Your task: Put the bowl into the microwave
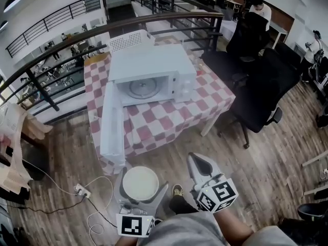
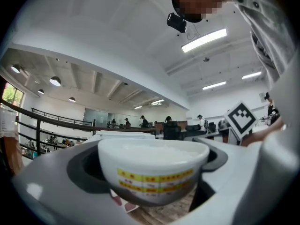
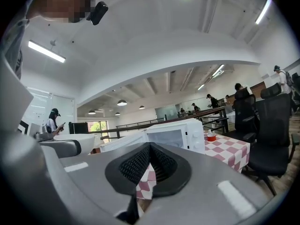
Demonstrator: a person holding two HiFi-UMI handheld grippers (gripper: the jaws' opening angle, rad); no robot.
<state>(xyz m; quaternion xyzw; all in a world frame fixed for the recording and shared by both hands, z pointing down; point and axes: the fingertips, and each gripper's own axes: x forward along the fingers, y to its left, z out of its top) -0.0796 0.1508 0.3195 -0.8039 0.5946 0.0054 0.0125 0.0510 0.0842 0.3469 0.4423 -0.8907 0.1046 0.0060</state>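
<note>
A white bowl (image 1: 140, 183) with a yellow printed band (image 2: 153, 170) sits clamped between the jaws of my left gripper (image 1: 140, 184), low in the head view and in front of the table. The white microwave (image 1: 149, 74) stands on the checked table (image 1: 169, 117) with its door (image 1: 111, 123) swung wide open to the left and its glass turntable (image 1: 143, 88) showing. My right gripper (image 1: 198, 164) hangs to the right of the bowl, jaws closed with nothing between them. In the right gripper view the microwave (image 3: 174, 135) is ahead and the bowl (image 3: 75, 141) at the left.
Black office chairs (image 1: 259, 81) stand right of the table. A white basket (image 1: 128, 40) lies behind the microwave, by a dark railing (image 1: 66, 42). A small red-lidded container (image 3: 211, 136) sits on the table. A power strip with cables (image 1: 82, 191) lies on the wooden floor at the left.
</note>
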